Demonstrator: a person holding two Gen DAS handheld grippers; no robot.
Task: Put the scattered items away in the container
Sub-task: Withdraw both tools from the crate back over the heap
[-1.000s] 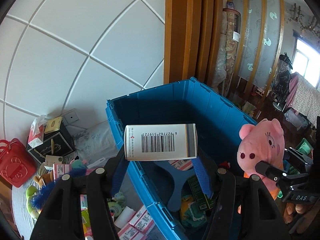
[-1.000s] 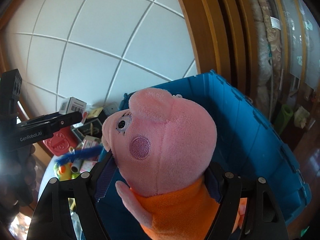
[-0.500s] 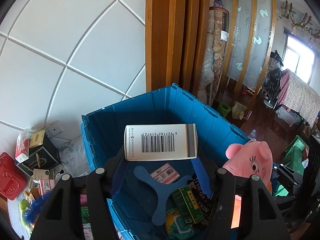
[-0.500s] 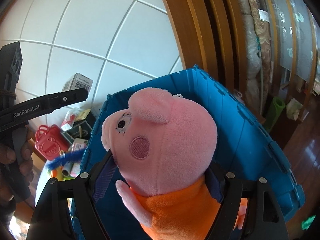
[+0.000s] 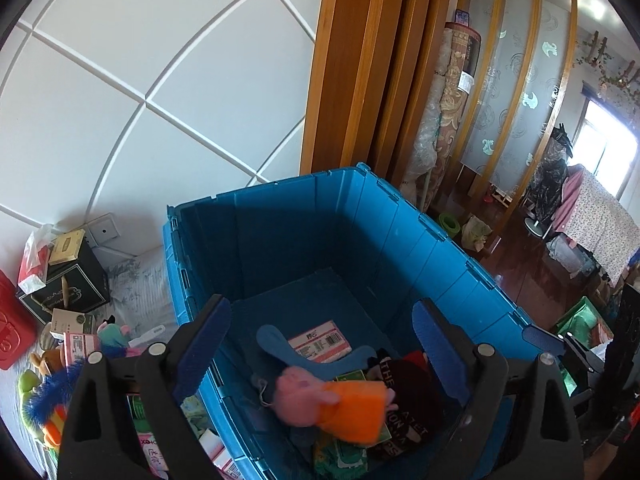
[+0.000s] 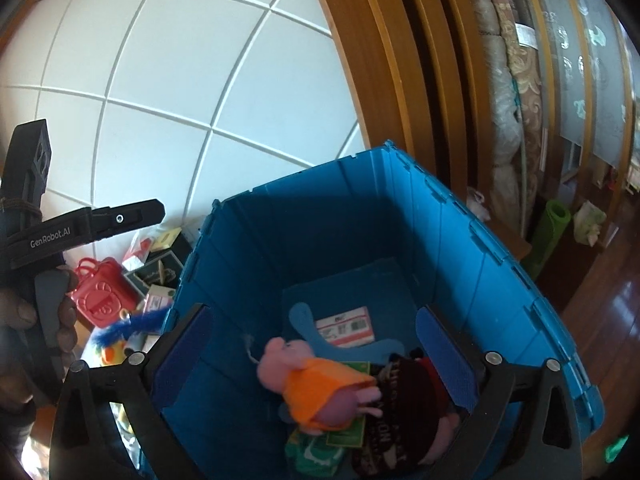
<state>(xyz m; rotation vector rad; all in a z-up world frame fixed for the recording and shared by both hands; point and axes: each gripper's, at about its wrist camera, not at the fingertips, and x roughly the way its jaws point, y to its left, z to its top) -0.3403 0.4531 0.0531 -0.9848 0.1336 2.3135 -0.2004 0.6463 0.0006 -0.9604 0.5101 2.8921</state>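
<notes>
A blue plastic bin sits below both grippers. The pink pig plush in an orange top lies inside it on a pile of items, blurred in the left wrist view. My left gripper is open and empty above the bin's near left side. My right gripper is open and empty above the bin. The left gripper also shows from the side at the left of the right wrist view. The white barcode box is not visible.
Inside the bin lie a blue boomerang shape, a white label card and a dark cap with lettering. Scattered items lie left of the bin: a red case, a black box, small cartons, a blue feathery toy.
Both grippers have opened. The pig plush dropped from my right gripper into the bin. The white barcode box has left my left gripper and is out of sight.
</notes>
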